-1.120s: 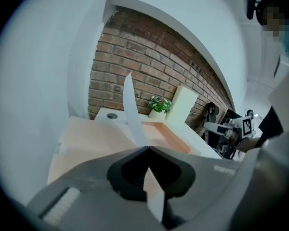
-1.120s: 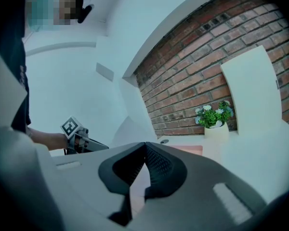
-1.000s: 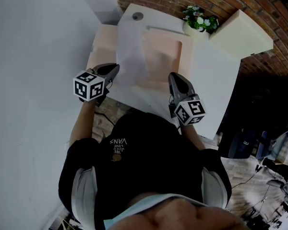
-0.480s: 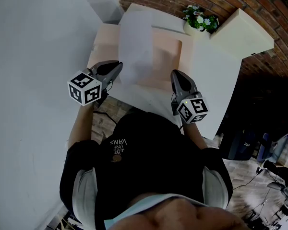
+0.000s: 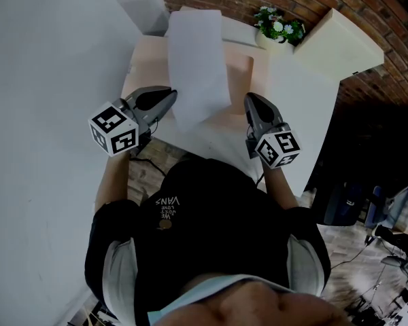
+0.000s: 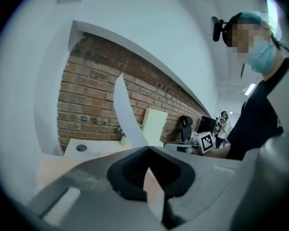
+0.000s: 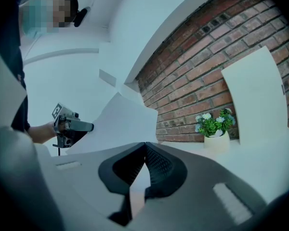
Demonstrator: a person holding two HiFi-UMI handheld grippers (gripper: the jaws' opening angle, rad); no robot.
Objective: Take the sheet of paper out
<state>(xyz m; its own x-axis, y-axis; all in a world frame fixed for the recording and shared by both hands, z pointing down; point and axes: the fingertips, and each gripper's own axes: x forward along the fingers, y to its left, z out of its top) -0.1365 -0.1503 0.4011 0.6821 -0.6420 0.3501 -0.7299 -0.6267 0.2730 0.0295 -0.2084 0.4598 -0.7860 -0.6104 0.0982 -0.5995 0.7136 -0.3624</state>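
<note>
Standing sheet (image 5: 197, 60) in left hand-held gripper (image 5: 171, 98)

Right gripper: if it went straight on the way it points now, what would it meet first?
Probably the right edge of the lifted sheet of paper, which the left gripper holds; depth is unclear, so it might pass beside it toward the brick wall.

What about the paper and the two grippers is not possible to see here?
1. Head view: the sheet of paper covers part of the peach tray, hiding what lies under it.
2. Left gripper view: the left gripper is shut on the sheet; its own jaws hide the sheet's lower end.
3. Head view: the body of the right gripper hides whether its shut tips touch the tray.
</note>
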